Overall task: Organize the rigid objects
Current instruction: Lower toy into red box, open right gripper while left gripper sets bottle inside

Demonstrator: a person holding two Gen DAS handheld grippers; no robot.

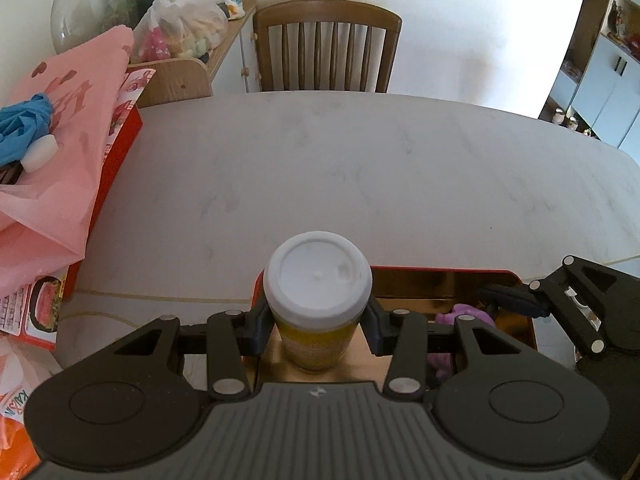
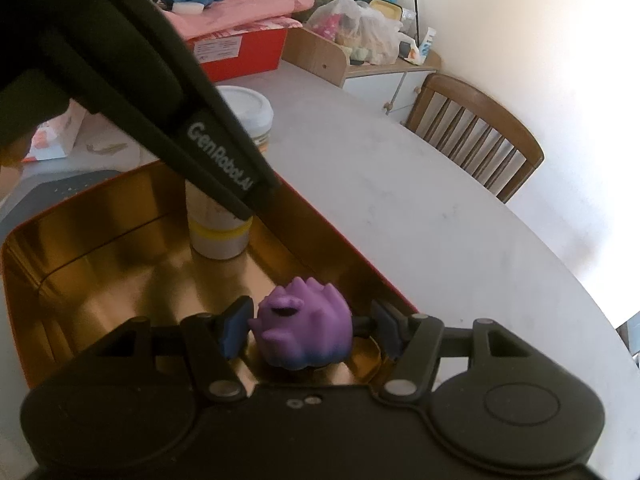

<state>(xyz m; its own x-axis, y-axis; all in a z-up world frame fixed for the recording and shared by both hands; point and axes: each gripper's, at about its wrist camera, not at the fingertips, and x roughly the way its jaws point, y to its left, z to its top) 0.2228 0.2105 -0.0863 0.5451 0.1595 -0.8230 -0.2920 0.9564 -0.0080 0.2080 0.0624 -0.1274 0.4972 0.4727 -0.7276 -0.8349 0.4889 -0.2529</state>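
A yellow-labelled bottle with a white cap stands upright inside a red tin box with a gold inside. My left gripper is shut on the bottle just below its cap. The bottle's base also shows in the right wrist view, partly behind the left gripper's body. A purple spiky toy figure rests on the box floor near its front right corner. My right gripper is open, its pads either side of the toy with gaps; it shows in the left wrist view.
The box sits on a white marble-look table. A red carton under a pink plastic bag lies at the table's left. A wooden chair stands at the far side, beside a cluttered side cabinet.
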